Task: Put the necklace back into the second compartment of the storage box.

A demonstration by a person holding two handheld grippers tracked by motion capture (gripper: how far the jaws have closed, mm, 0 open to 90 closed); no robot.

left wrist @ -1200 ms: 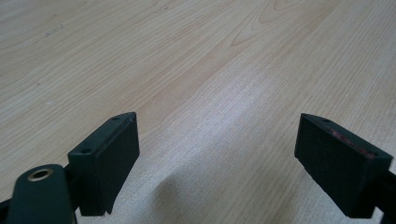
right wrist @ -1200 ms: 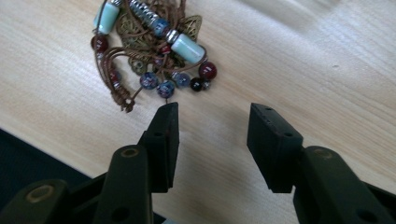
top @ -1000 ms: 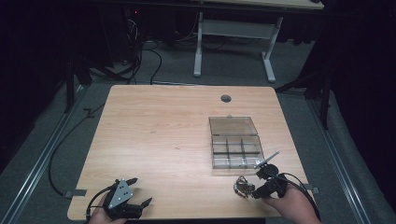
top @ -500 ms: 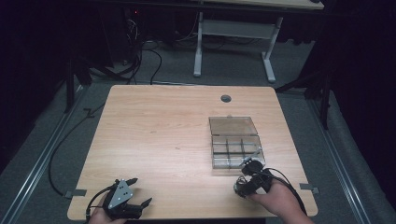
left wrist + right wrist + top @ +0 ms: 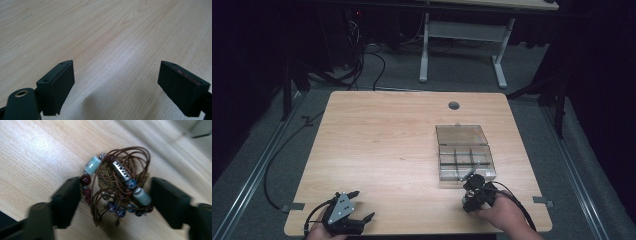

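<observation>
Right gripper [image 5: 116, 200] jaws closing, straddling beaded bracelet [image 5: 117, 187], left pad perhaps touching. Light, floppy, tangled cords; pinch bead cluster, 6 o'clock of compartment box [image 5: 464, 150].

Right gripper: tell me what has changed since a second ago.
The right gripper has moved left, from beside the clear box's near right corner, to straddle the beaded bracelet lying on the table. Its jaws opened wide, then began closing; the bracelet lies between them, not clamped. The left gripper, open, and the box stayed put.

bracelet [image 5: 117, 185] blurred, clear box [image 5: 464, 151] contents indiscernible
</observation>
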